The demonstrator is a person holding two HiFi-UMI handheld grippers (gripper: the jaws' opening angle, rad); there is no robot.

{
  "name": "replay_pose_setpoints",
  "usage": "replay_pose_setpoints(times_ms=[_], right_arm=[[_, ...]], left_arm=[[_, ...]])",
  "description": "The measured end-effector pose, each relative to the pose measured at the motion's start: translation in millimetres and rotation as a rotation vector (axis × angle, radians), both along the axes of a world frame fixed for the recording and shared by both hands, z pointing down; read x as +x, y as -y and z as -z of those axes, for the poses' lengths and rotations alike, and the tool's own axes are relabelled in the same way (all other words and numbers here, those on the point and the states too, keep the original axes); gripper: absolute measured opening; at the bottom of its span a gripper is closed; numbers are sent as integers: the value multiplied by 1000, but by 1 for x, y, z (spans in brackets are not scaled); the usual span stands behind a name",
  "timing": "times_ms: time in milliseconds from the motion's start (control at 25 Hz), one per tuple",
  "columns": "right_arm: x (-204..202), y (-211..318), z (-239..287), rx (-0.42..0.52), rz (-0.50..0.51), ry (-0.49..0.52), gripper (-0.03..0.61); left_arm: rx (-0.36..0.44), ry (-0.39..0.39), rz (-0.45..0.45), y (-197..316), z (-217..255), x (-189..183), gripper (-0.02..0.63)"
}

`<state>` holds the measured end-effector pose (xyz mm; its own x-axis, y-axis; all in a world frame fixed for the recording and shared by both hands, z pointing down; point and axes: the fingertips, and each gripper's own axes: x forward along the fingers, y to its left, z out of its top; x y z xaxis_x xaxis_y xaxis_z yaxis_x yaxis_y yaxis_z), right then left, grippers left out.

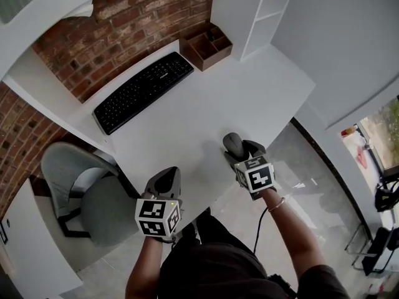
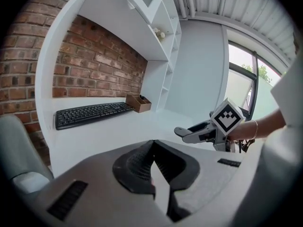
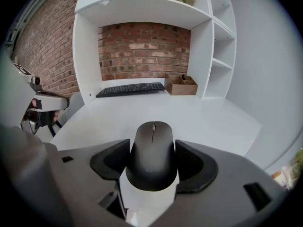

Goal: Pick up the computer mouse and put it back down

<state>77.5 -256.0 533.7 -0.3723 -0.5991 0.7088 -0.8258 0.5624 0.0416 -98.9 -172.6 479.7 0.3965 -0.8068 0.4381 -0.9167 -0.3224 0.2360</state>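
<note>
A black computer mouse (image 3: 152, 155) sits between the two pads of my right gripper (image 3: 152, 163), which touch its left and right sides, so the gripper is shut on it. In the head view the mouse (image 1: 232, 143) pokes out ahead of the right gripper (image 1: 240, 153) near the front edge of the white desk (image 1: 206, 104). Whether the mouse rests on the desk or hangs just above it I cannot tell. My left gripper (image 2: 152, 167) is shut with its pads meeting and nothing between them. It hovers at the desk's front left edge (image 1: 165, 182).
A black keyboard (image 1: 143, 91) lies at the back left of the desk by the brick wall. A brown wooden organiser (image 1: 206, 44) stands behind it, next to white shelving (image 3: 208, 41). A grey chair (image 1: 87, 192) is left of the desk.
</note>
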Motion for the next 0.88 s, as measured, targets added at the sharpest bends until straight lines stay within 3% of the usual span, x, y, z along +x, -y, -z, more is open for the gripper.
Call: replay_pose_setpoints(times_ms=[560, 880], right_arm=[[32, 71, -1, 30, 5, -34, 293], [37, 109, -15, 15, 58, -57, 295]], left_arm=[[13, 38, -66, 58, -1, 38, 9], [6, 44, -94, 90, -6, 66, 9]])
